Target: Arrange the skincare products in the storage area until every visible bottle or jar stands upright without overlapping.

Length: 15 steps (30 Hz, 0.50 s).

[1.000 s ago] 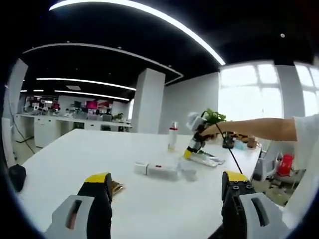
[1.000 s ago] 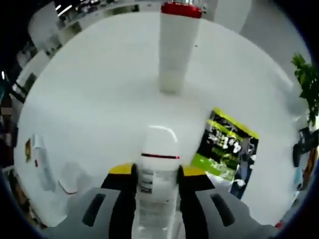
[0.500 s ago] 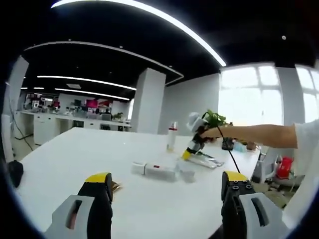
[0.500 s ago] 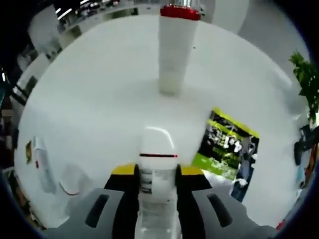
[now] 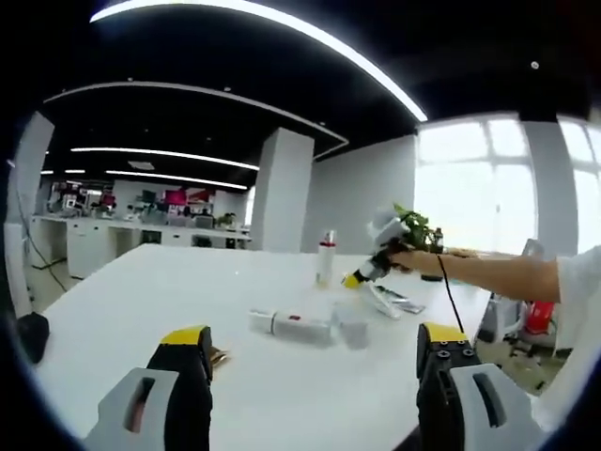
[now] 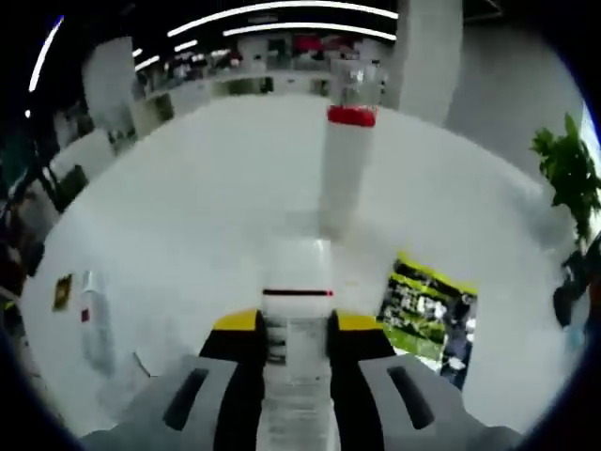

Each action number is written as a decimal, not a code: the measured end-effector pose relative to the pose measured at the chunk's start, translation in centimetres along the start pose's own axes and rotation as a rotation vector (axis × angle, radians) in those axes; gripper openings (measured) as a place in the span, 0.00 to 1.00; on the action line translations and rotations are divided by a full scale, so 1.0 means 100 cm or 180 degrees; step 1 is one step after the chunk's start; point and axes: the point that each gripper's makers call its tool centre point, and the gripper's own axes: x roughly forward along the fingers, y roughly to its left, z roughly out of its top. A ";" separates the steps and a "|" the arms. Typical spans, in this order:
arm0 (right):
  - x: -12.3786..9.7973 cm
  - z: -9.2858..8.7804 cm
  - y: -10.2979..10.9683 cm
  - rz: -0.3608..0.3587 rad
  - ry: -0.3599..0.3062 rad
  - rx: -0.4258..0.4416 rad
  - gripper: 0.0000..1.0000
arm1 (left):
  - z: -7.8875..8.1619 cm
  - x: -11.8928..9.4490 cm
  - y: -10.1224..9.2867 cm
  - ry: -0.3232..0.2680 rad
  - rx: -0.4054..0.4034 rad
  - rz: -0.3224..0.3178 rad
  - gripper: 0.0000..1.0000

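Now the white bottle (image 6: 297, 310) sits clamped between my right gripper (image 6: 295, 329) jaws, above the table (image 6: 188, 216) middle; I should lower it plumb beside the 1 upright red-capped bottle (image 6: 346, 169), not touching. My left gripper (image 5: 315, 352) hangs spread, empty

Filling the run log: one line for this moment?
right gripper: shut on white bottle | left gripper: open | red-capped bottle: upright on table
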 end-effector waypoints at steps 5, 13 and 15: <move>-0.006 0.030 0.006 0.0023 -0.0639 -0.0187 0.23 | 0.007 -0.002 -0.009 -0.0045 0.0020 -0.0058 0.94; -0.033 0.050 0.025 0.0062 -0.1624 -0.0265 0.24 | 0.018 0.000 -0.027 -0.0162 0.0020 -0.0183 0.91; -0.038 0.049 0.030 0.0020 -0.1722 -0.0404 0.24 | 0.019 0.002 -0.031 -0.0197 -0.0033 -0.0217 0.91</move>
